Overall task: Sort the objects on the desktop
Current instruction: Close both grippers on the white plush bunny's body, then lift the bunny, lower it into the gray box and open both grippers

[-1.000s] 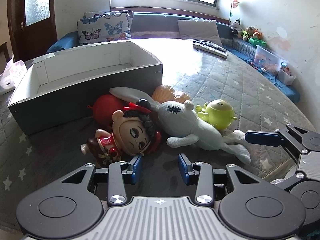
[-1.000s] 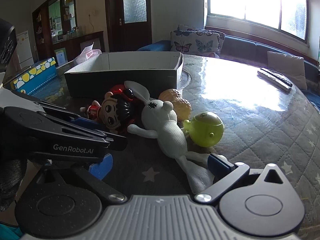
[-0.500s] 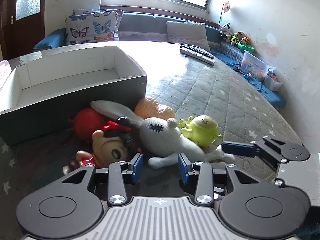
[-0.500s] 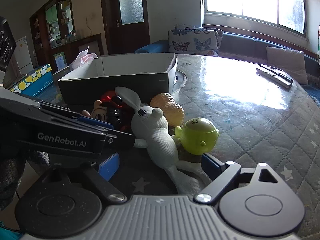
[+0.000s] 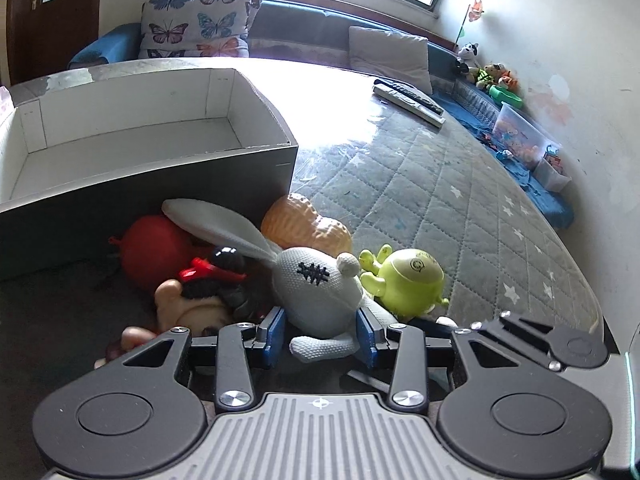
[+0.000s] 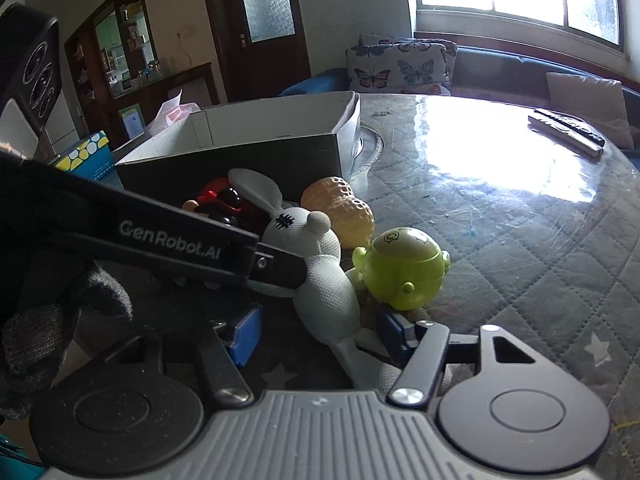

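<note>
A grey knitted rabbit toy lies on the quilted table in front of an open cardboard box. My left gripper is open, its blue pads on either side of the rabbit's head. The rabbit also shows in the right wrist view. My right gripper is open around the rabbit's legs. Beside the rabbit lie a green round toy, an orange peanut toy, a red round toy and a big-headed doll.
Two remote controls lie at the far side of the table. A sofa with a butterfly cushion stands behind. A plastic bin of small toys sits at the right. A yellow-dotted tissue box stands left of the box.
My left gripper has moved forward and right until its pads flank the rabbit's head. My right gripper has moved closer to the rabbit's legs.
</note>
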A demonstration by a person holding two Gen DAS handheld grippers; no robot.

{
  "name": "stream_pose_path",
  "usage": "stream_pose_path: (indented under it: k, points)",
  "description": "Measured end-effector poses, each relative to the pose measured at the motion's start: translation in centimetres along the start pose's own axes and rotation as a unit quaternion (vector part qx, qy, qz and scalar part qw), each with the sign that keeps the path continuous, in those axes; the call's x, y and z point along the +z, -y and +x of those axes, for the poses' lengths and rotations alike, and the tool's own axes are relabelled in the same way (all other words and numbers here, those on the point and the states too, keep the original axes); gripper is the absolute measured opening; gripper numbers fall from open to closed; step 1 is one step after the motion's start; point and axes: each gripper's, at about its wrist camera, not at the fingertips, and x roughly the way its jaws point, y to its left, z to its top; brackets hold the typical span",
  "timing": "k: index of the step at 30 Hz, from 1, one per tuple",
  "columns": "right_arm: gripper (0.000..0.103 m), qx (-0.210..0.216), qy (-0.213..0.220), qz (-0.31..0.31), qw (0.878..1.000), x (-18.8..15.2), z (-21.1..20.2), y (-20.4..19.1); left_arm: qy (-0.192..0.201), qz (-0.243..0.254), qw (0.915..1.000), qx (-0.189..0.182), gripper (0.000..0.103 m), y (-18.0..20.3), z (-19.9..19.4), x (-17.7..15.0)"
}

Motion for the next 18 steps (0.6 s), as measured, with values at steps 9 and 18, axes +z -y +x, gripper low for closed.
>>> stream_pose_path:
  k: [9, 18]
  points:
    - [0.041, 0.01, 0.002, 0.022, 1.0, 0.3, 0.0, 1.2, -0.009, -0.016, 0.9998, -0.007, 0.043, 0.2, 1.1, 1.1]
    - [0.036, 0.013, 0.002, 0.023, 1.0, 0.5, 0.6, 1.4, -0.015, -0.024, 0.9996, -0.008, 0.045, 0.6, 1.8, 1.6]
